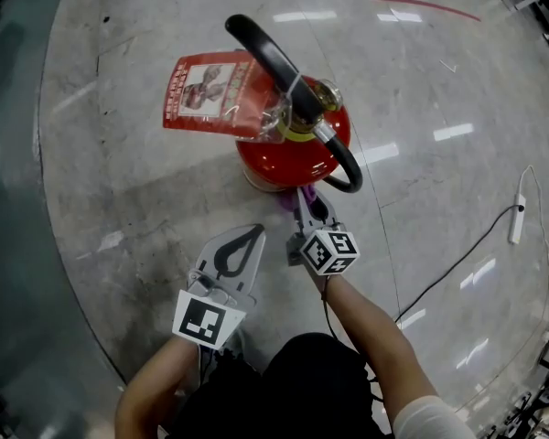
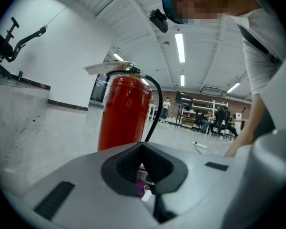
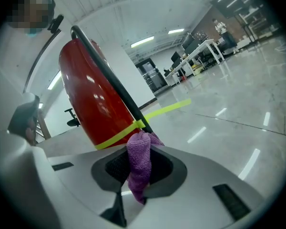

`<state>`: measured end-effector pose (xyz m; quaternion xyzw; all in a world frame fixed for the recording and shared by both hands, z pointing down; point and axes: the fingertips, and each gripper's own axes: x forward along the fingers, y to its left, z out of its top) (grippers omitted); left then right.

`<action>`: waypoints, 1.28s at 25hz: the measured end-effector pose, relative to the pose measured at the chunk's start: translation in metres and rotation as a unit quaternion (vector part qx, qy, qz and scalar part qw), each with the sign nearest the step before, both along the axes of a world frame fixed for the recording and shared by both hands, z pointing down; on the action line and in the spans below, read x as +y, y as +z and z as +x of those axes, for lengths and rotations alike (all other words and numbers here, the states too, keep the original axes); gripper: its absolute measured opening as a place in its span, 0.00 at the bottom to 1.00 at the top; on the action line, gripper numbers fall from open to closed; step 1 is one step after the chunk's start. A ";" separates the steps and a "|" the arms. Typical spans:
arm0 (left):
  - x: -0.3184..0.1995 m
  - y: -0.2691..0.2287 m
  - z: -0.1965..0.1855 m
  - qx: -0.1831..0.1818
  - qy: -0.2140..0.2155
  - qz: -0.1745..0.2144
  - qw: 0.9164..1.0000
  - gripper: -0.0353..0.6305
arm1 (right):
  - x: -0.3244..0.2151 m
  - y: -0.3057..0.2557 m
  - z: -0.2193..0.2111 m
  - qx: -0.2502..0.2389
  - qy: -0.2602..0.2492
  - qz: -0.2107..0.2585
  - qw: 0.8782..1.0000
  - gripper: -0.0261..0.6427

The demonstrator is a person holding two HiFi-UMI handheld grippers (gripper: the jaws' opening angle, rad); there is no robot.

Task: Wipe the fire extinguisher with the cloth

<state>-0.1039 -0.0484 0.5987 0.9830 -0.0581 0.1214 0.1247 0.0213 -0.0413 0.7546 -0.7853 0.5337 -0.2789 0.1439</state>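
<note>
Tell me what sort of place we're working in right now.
Probably a large open workshop or lab hall: a polished grey floor with a red fire extinguisher standing on it, long strip lights on the ceiling, and work tables further back.

A glossy pale-grey polished stone floor carries everything. A red cylindrical metal fire extinguisher stands upright on it near the centre. At 3 o'clock lies a white plastic power strip, its thin black cable trailing towards 5 o'clock. A thin red painted line marks the floor at 1 o'clock
</note>
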 end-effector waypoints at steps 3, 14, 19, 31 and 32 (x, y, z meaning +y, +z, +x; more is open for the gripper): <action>0.001 -0.001 0.000 0.000 0.001 -0.001 1.000 0.05 | 0.000 -0.016 0.000 -0.010 -0.003 0.022 1.000 0.14; 0.008 -0.008 0.003 0.011 -0.007 0.015 1.000 0.05 | 0.002 -0.067 -0.014 -0.002 -0.022 0.072 0.997 0.14; 0.008 -0.016 0.004 0.024 -0.013 0.027 0.999 0.05 | 0.003 -0.105 -0.016 0.001 -0.025 0.107 0.994 0.14; -0.011 -0.034 0.015 0.038 -0.024 0.042 0.998 0.05 | 0.003 -0.167 -0.020 0.044 -0.056 0.119 0.990 0.14; -0.014 -0.034 0.016 0.036 -0.030 0.042 0.998 0.05 | 0.003 -0.172 -0.020 0.048 -0.059 0.118 0.990 0.14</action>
